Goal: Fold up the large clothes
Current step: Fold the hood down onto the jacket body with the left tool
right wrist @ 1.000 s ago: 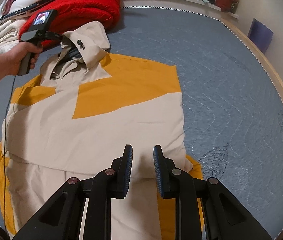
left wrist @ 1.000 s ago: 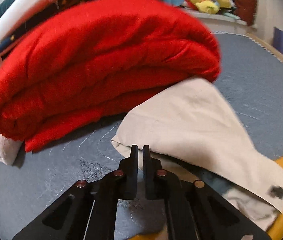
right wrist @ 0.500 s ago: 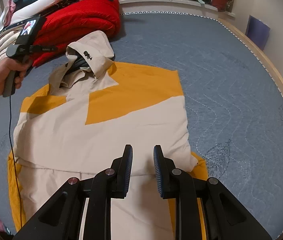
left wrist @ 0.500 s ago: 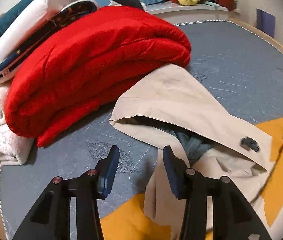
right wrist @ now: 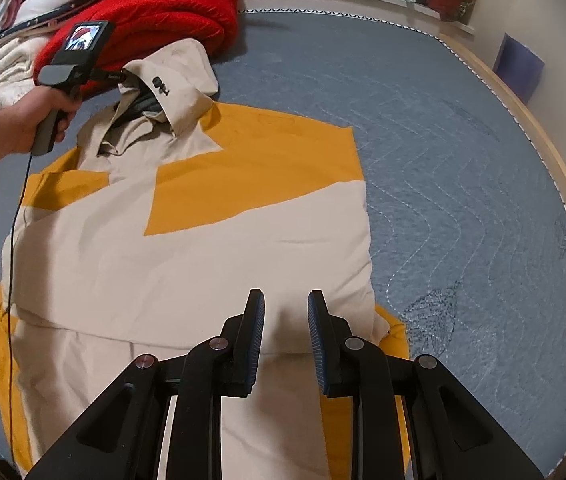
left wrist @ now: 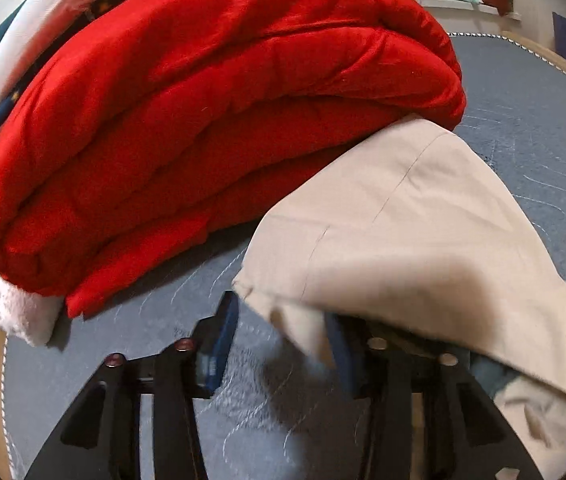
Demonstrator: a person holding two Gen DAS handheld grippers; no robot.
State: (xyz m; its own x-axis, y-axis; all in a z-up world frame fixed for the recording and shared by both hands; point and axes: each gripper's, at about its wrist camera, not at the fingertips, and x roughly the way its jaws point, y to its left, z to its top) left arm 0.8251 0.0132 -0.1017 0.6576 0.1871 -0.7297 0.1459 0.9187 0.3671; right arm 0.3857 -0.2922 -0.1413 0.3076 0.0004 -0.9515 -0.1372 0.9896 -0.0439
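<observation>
At the bottom of my left wrist view, my left gripper [left wrist: 279, 340] is open, its fingers spread on either side of the near edge of the beige hood [left wrist: 403, 232]. One finger [left wrist: 223, 332] shows clearly at lower centre; the other is half hidden under the cloth, so I cannot tell whether it touches. The hood runs from the gripper toward the upper right of the frame, its far tip resting against a folded red blanket [left wrist: 203, 112] that fills the upper left.

In my right wrist view, my right gripper [right wrist: 285, 340] sits at bottom centre, also open and holding nothing, just above the jacket [right wrist: 203, 264]. The beige and yellow jacket lies flat on the grey quilted bed [right wrist: 463, 160], its long axis running from the bottom of the frame to the hood at upper left. My left hand [right wrist: 39, 120] is there beside the hood, so the left gripper is nearer.

Only the right view shows the whole jacket; only the left shows the hood edge between the fingers. I judge folding the hood down comes next.
</observation>
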